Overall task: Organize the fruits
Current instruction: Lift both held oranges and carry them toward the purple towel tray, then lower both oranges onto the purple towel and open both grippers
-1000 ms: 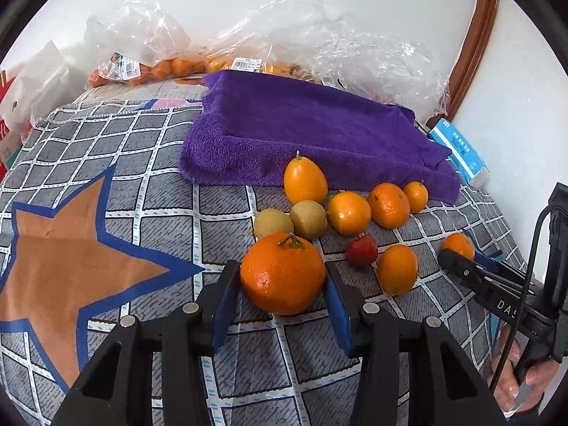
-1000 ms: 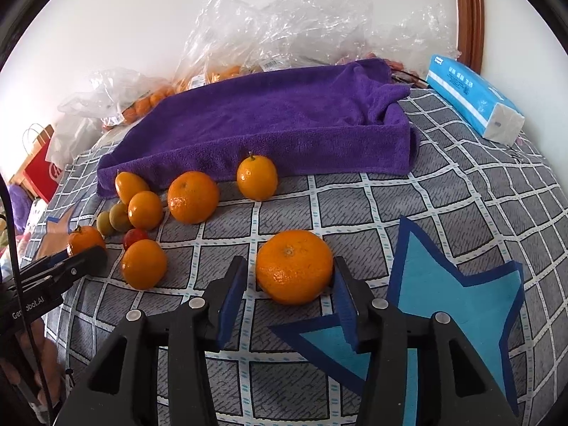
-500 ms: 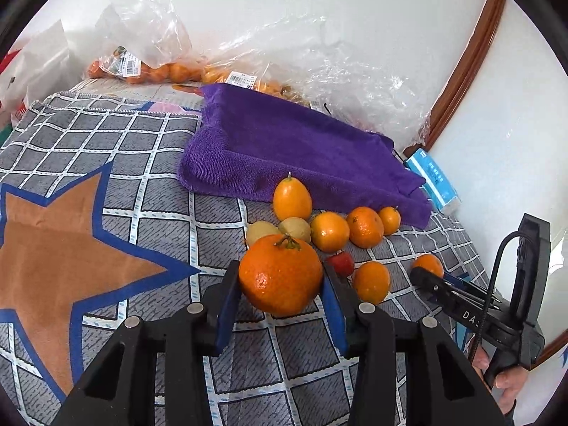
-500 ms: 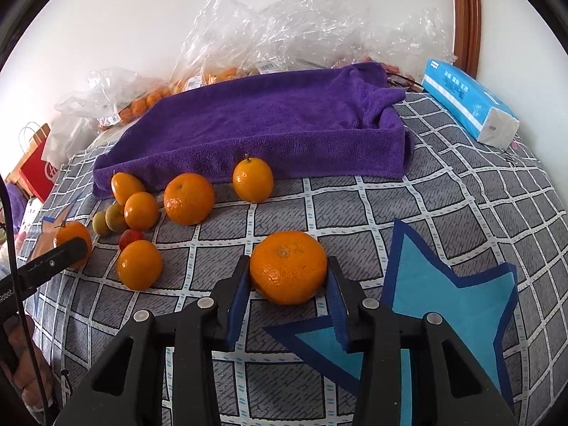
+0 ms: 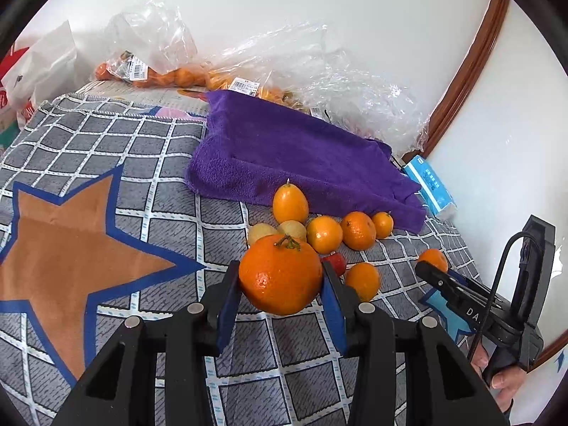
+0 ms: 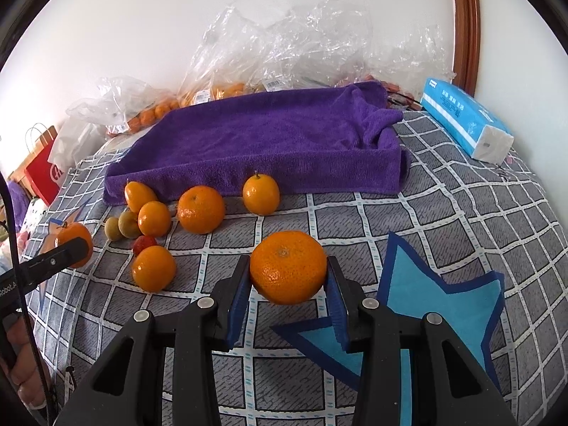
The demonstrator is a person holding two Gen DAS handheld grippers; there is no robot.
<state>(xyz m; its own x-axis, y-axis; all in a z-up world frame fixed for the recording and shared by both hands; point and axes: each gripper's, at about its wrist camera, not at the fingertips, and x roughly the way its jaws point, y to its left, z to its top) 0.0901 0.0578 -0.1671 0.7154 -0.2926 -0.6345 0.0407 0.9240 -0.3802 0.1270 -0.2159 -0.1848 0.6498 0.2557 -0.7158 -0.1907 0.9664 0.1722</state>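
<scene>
Gripping: each gripper has an orange between its blue pads, so both fruits are the objects to judge for handling.
Purple towel (image 6: 269,142): the largest thing ahead of both sets of jaws, soft and folded up at its edges like a tray; it is likely where the fruit goes and should cushion a drop.
Left gripper (image 5: 280,310): its jaws are closed onto a stemmed orange (image 5: 280,273), pads pressing the fruit's widest sides, stem pointing up.
Right gripper (image 6: 287,301): its jaws are closed onto a second orange (image 6: 288,266), likewise held across the middle, apparently lifted off the checked cloth (image 6: 443,195).
Handling: the oranges look firm, fairly light, round and slightly dimpled; a hold across the equator seems safest, since a hold off-centre could let them roll out, and hard squeezing could bruise the peel.
Loose fruit: a cluster (image 5: 325,234) lies just beyond the left jaws, in front of the towel.
Small red fruit (image 6: 143,243): it looks the softest and needs the gentlest pinch.
</scene>
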